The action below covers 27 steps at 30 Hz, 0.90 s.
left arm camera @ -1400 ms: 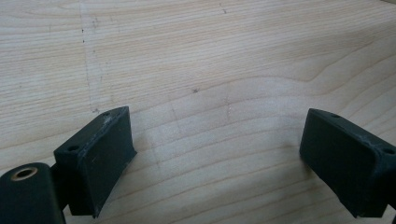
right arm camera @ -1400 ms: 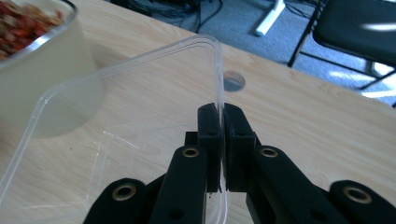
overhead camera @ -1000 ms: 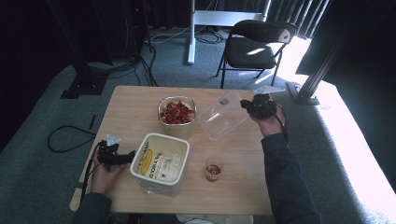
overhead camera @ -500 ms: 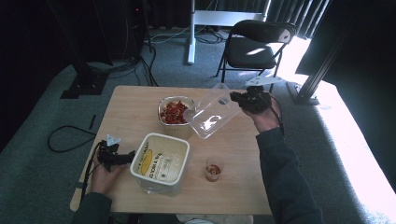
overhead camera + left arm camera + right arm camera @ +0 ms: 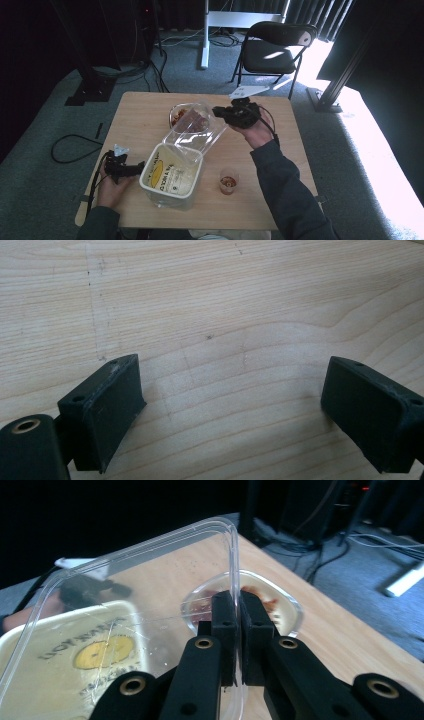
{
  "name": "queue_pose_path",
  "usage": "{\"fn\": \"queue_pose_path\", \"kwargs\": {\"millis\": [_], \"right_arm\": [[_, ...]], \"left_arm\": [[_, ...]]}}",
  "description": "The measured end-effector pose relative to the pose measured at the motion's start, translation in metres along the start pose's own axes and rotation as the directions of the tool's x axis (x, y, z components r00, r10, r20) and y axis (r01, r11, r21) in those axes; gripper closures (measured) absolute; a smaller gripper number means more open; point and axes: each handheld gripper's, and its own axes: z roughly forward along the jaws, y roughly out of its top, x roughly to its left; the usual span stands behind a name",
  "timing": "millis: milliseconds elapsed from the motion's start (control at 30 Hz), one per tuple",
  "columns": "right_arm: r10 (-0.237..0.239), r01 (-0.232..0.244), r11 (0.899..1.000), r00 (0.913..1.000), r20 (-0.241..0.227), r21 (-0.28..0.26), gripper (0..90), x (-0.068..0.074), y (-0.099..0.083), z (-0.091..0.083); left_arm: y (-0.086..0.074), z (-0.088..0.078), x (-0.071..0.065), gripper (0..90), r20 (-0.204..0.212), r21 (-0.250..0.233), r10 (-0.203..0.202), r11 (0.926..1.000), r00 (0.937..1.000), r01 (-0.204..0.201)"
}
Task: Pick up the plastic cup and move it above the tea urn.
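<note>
My right gripper (image 5: 220, 112) (image 5: 236, 611) is shut on the rim of a clear plastic lid (image 5: 196, 129) (image 5: 120, 605), held tilted in the air above the table. Under the lid's lower end stands a white tub with a yellow label (image 5: 171, 173) (image 5: 70, 665). Behind the lid sits a glass bowl of red food (image 5: 181, 116) (image 5: 270, 605). My left gripper (image 5: 131, 168) (image 5: 235, 405) rests low at the tub's left side, jaws wide open over bare wood with nothing between them.
A small glass cup with a reddish-brown liquid (image 5: 229, 181) stands right of the tub. The wooden table (image 5: 140, 120) ends close behind the bowl. A black folding chair (image 5: 272, 47) stands beyond the far edge, and cables (image 5: 70, 147) lie on the carpet to the left.
My right gripper has carried the clear lid leftward and upward, from the table's right side to above the bowl and tub. The left gripper has stayed put.
</note>
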Motion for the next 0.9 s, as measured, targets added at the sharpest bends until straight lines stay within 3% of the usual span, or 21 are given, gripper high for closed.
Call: {"fn": "queue_pose_path", "kwargs": {"millis": [200, 433, 467, 567, 833, 900], "right_arm": [[-0.033, 0.035, 0.999, 0.9981, -0.052, 0.035, 87.3, 0.021, 0.0, 0.021], [-0.083, 0.087, 0.995, 0.9941, -0.07, 0.051, 84.2, 0.037, 0.0, 0.031], [-0.085, 0.089, 0.995, 0.9926, -0.087, 0.044, 75.5, 0.037, 0.0, 0.031], [-0.089, 0.091, 0.996, 0.9893, -0.115, 0.009, 66.0, 0.038, 0.0, 0.027], [-0.075, 0.076, 0.997, 0.9906, -0.114, 0.0, 61.2, 0.032, -0.01, 0.019], [-0.059, 0.06, 0.998, 0.992, -0.112, 0.003, 58.4, 0.026, -0.021, 0.018]], "left_arm": [[0.0, 0.0, 0.0, 10.3, -0.001, -0.001, 0.0, 1.0, 1.0, 0.0], [0.0, 0.0, 0.0, 10.3, 0.0, -0.001, -0.001, 1.0, 1.0, 0.001], [0.0, 0.0, 0.0, 10.3, 0.0, -0.001, -0.003, 1.0, 1.0, 0.003], [0.0, 0.0, 0.0, 10.3, 0.001, 0.001, -0.001, 1.0, 1.0, 0.001], [0.0, 0.0, 0.0, 10.3, 0.001, 0.0, -0.002, 1.0, 1.0, 0.002], [0.0, 0.0, 0.0, 10.3, 0.001, 0.0, -0.002, 1.0, 1.0, 0.002]]}}
